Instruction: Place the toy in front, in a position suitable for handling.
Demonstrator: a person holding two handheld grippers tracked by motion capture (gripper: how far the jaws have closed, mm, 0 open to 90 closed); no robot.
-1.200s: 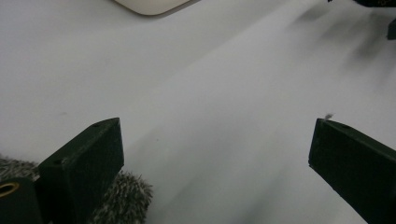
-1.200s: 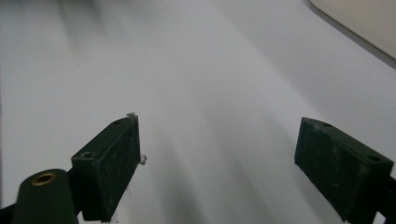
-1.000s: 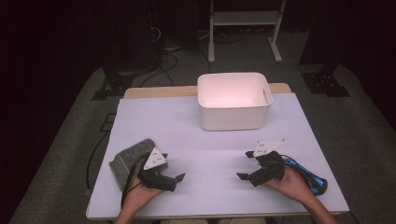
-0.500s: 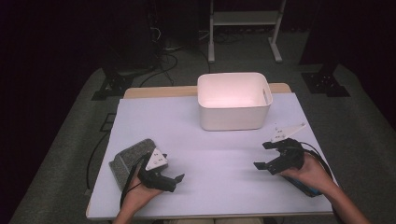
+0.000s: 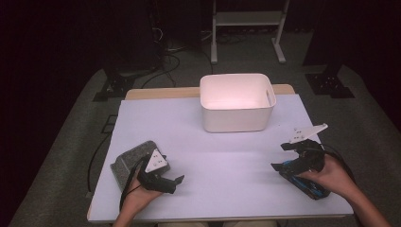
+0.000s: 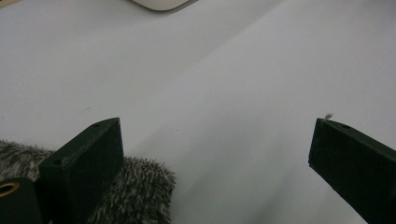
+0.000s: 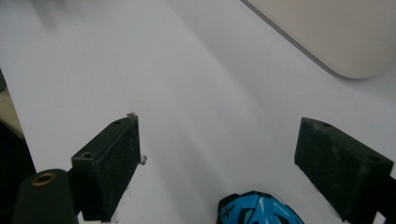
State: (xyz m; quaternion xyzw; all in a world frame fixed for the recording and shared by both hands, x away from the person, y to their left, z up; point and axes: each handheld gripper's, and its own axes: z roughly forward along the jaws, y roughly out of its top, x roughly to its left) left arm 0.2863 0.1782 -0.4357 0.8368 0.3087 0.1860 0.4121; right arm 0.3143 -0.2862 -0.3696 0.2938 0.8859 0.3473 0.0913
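Blue and black, the toy (image 5: 302, 182) lies near the table's (image 5: 227, 165) front right corner, right under my right gripper (image 5: 283, 156), jaws spread wide. I should drop lower and centre it before squeezing. My left gripper (image 5: 178, 180) is spread too, beside the grey fuzzy cloth (image 5: 132, 161).

A table (image 5: 227, 161) with a pale lilac-white top is carrying three things. A white bin (image 5: 237, 102) is standing near the far edge, slightly right of centre. A grey fuzzy cloth (image 5: 128, 163) is lying near the near left corner. A blue and black object (image 5: 302, 179) is lying by the near right corner.
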